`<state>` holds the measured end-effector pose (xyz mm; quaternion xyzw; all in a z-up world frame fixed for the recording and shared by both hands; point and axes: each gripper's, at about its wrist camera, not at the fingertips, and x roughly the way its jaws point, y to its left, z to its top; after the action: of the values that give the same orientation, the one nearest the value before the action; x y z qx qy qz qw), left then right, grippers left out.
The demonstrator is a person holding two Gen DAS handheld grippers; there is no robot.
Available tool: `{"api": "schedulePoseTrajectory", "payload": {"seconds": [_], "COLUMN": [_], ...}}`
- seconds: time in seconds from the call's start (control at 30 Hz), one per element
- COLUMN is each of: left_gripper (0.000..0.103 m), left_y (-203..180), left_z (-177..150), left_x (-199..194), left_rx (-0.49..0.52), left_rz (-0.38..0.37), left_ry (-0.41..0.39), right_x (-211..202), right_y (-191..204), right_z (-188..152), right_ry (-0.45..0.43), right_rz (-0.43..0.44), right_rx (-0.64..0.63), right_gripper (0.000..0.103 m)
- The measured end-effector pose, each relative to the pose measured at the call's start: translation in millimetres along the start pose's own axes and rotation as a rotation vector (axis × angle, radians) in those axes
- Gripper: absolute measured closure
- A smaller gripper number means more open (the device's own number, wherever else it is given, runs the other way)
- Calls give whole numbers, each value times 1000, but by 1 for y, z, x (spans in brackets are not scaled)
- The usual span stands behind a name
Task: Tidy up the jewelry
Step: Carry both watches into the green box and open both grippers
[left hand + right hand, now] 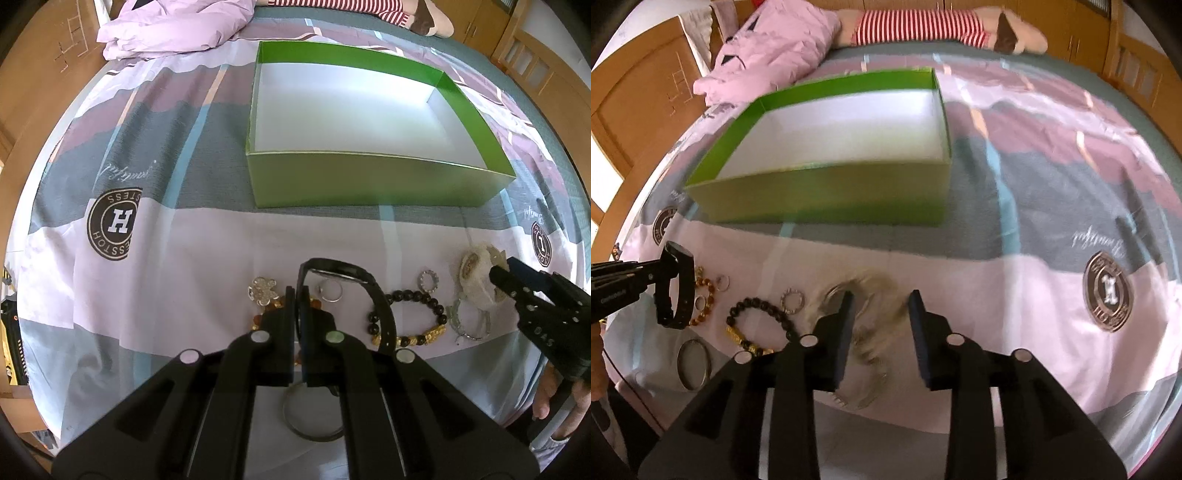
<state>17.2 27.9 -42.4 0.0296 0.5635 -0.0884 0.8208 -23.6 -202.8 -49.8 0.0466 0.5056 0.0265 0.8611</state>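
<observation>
My left gripper (297,291) is shut on the strap of a black watch (347,275) and holds it above the bedspread; the watch also shows in the right wrist view (681,291). My right gripper (881,299) is open, its fingers on either side of a cream fabric piece (871,291), blurred; that piece also shows in the left wrist view (476,275). On the bedspread lie a black and gold bead bracelet (413,319), a silver ring (330,290), a toothed ring (428,280), a flower brooch (262,290) and a metal bangle (314,417).
An open green box (369,181) with a white inside stands beyond the jewelry; it also shows in the right wrist view (831,195). A crumpled lilac quilt (173,26) and a striped soft toy (923,26) lie at the bed's far end. Wooden furniture surrounds the bed.
</observation>
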Motion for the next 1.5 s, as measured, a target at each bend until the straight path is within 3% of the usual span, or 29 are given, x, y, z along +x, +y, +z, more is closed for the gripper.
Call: {"api": "schedulePoseTrajectory", "payload": {"seconds": [0.2,0.4,0.43,0.5,0.6,0.77,0.93,1.1,1.23,1.37,1.5], "left_gripper": [101,101,101,101,101,101,101,101,101,101,101], "left_y": [0,-1,-1,-1,1,-1,-7,-10,-5,-1,4], "left_z": [0,0,0,1,4,23,59,96,119,123,121], "left_x": [1,2,2,1,-6,-32,-65,-61,-31,9,29], "left_rx": [-3,-1,-1,-5,-19,-36,-65,-86,-100,-115,-136], "left_rz": [2,-1,0,1,-7,-36,-85,-112,-111,-81,-36], "left_ry": [3,5,5,-1,-17,-100,-212,-263,-248,-169,-149], "right_x": [20,31,31,28,19,-21,-64,-79,-57,-10,27], "right_y": [-9,-23,-21,-14,-13,0,14,24,11,-3,-16], "right_z": [-4,-7,-7,-6,-3,13,59,106,114,118,115], "right_ry": [85,104,93,77,47,-67,-222,-339,-331,-239,-156], "right_rz": [-54,-51,-60,-45,52,109,147,147,155,112,96], "right_rx": [33,88,73,34,53,-3,-81,-105,-43,-12,52], "right_gripper": [66,65,68,92,95,95,95,95,95,95,95]}}
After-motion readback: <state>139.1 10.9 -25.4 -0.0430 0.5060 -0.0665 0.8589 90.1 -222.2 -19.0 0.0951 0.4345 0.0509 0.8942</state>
